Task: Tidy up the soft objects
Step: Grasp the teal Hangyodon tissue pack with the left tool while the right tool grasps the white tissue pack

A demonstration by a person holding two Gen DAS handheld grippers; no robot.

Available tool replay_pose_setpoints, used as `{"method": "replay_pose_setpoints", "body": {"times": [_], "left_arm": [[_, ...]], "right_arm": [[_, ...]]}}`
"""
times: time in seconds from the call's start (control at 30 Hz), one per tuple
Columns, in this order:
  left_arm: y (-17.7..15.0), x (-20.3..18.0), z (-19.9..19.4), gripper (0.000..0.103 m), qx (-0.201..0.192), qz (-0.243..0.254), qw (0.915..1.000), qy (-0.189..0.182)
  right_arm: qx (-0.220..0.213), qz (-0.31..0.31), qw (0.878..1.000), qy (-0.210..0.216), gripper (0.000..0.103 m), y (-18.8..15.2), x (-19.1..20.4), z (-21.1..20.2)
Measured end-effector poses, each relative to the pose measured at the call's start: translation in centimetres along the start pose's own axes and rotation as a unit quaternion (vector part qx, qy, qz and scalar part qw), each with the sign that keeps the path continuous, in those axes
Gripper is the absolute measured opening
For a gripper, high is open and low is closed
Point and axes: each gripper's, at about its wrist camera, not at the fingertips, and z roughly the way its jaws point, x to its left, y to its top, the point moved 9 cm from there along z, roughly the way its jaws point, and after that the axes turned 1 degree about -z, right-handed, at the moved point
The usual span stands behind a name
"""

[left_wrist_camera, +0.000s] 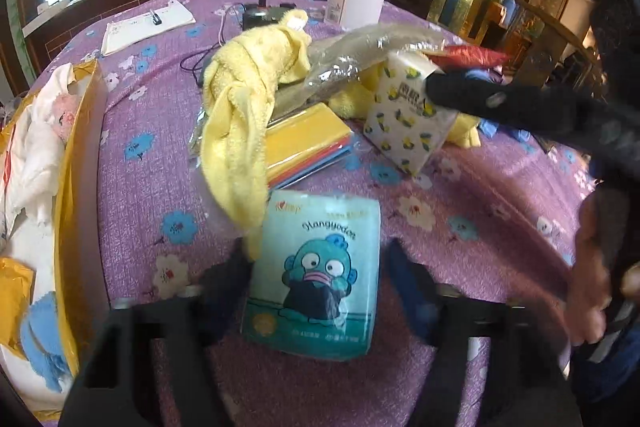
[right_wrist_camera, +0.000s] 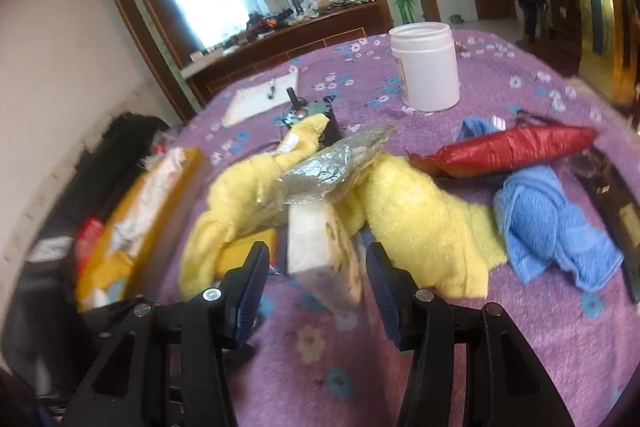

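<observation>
Here the teal tissue pack (left_wrist_camera: 314,275) lies on the purple floral tablecloth (left_wrist_camera: 480,227), between the spread fingers of the left gripper (left_wrist_camera: 316,283), which do not touch it. A yellow towel (left_wrist_camera: 244,115) drapes onto its upper corner. Farther back, the lemon-print tissue pack (right_wrist_camera: 324,247) stands tilted between the wide-open fingers of the right gripper (right_wrist_camera: 316,279), beside a blue towel (right_wrist_camera: 548,227). A yellow box (left_wrist_camera: 76,187) sits at the table's left.

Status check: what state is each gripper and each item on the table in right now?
left gripper: jaws open, either side of the teal tissue pack.
right gripper: jaws open, around the lemon-print pack.
teal tissue pack: flat on the cloth, ungripped.
lemon-print pack: tilted, ungripped.
white jar: upright, lidless.
yellow box: open, partly filled.
</observation>
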Motion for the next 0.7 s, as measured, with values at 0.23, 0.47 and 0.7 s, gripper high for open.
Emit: {"method": "replay_pose_setpoints", "body": {"times": [0.23, 0.47, 0.7], "left_arm": [[0.4, 0.1, -1.2, 0.048, -0.034, -0.02, 0.9985, -0.038], [0.7, 0.5, -2.4, 0.049, -0.063, -0.036, 0.9961, -0.051], [0.5, 0.4, -2.3, 0.049, -0.058, -0.035, 0.9964, -0.051]], "right_arm": [[-0.005, 0.022, 1.0, 0.008, 0.024, -0.3, -1.0, 1.1], [-0.047, -0.011, 0.997, 0.057, 0.024, -0.2, 1.9, -0.6], [-0.039, -0.012, 0.997, 0.066, 0.024, -0.3, 2.4, -0.1]]}}
